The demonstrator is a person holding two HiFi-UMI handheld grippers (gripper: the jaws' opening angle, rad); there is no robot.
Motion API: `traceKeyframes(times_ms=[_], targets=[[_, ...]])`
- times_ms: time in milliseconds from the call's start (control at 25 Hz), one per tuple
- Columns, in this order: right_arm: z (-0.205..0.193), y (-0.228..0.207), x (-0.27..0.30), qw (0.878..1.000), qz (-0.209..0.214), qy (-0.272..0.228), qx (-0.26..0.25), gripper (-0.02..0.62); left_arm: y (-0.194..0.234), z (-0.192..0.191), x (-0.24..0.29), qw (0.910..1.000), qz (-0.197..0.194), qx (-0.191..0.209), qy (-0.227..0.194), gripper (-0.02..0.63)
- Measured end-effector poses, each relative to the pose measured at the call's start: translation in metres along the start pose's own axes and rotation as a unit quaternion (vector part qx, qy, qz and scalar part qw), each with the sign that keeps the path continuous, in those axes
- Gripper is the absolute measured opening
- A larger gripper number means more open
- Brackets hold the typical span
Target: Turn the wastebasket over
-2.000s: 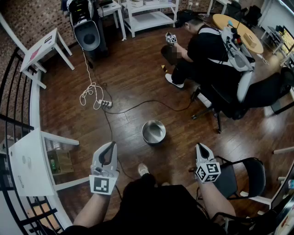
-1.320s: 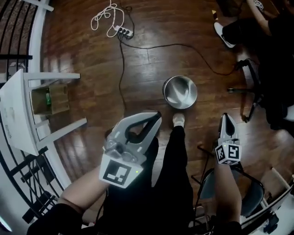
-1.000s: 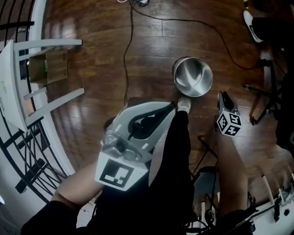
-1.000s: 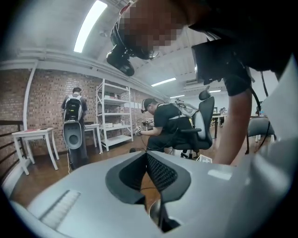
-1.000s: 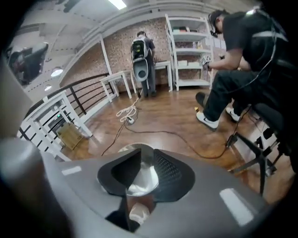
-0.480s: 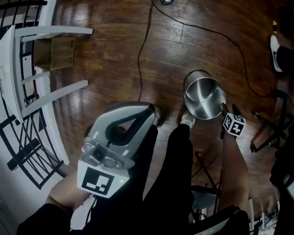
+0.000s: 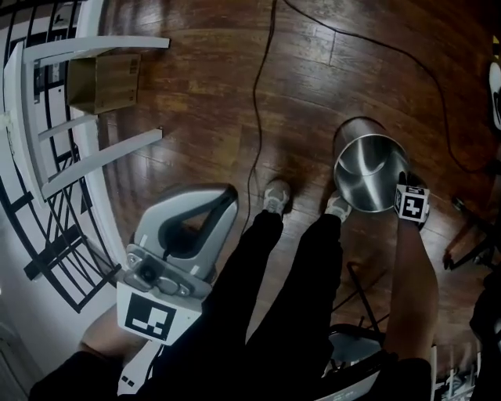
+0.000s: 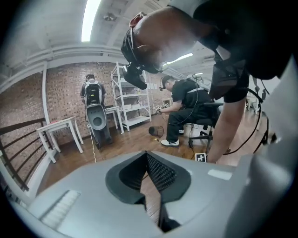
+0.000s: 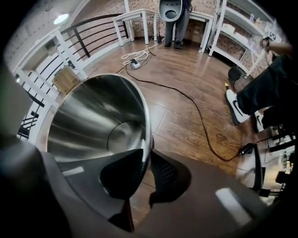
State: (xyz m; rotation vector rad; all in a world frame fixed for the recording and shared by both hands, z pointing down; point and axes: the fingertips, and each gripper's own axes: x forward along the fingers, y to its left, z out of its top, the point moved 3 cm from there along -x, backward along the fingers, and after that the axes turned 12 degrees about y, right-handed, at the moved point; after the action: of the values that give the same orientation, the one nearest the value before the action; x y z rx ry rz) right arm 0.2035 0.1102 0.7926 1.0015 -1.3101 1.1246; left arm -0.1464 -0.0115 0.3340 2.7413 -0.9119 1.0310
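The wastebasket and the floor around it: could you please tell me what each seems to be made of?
The wastebasket looks like metal, probably stainless steel, with a brushed, shiny finish; its inside shows bright streaked reflections. The floor looks like dark brown wood planks, or possibly a wood-look laminate, with a glossy finish; grain, plank seams and glare patches show.

1. Head view: dim and warm. The floor point(image 7: 203, 94) has a soft glossy sheen near the left and no hard shadows. Dark clothing is crushed to black.
2. All three views are barrel-distorted, and both gripper views vignette to black at the corners.
3. Left gripper view: the ceiling strip light point(image 8: 91, 14) is blown out. The arm close overhead is dark and soft.
4. Right gripper view: the wastebasket point(image 9: 93, 116) steel shows streaky glare. The right tongs point(image 9: 146, 155) are shaded and slightly soft.
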Motion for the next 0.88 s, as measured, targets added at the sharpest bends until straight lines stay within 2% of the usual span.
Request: traceKeyframes(times_ms=[160, 280, 400, 520, 720, 880], targets=[[-0.002, -0.002, -0.002, 0.999, -0.007, 0.006, 0.030, 0.029, -0.004, 0.001, 0.001, 1.0000, -0.009, 0.000, -0.003, 0.000], [0.006, -0.006, -0.015, 0.997, -0.021, -0.021, 0.067, 0.006, -0.004, 0.004, 0.002, 0.9999, -0.013, -0.002, -0.006, -0.002], [0.027, -0.017, -0.038, 0.997, -0.051, -0.052, 0.035, 0.006, -0.002, 0.011, 0.001, 0.9998, -0.017, 0.000, -0.014, -0.001], [0.049, -0.034, -0.064, 0.992, -0.098, -0.080, -0.004, 0.011, 0.000, 0.017, 0.002, 0.9996, -0.016, -0.002, -0.022, -0.001], [0.071, -0.069, -0.098, 0.975, -0.196, -0.104, -0.020, 0.015, -0.002, 0.021, 0.006, 0.9993, -0.018, -0.001, -0.033, -0.001], [0.066, -0.070, -0.110, 0.960, -0.251, -0.122, -0.039, 0.017, 0.001, 0.015, 0.000, 0.9995, -0.012, -0.002, -0.029, -0.002]])
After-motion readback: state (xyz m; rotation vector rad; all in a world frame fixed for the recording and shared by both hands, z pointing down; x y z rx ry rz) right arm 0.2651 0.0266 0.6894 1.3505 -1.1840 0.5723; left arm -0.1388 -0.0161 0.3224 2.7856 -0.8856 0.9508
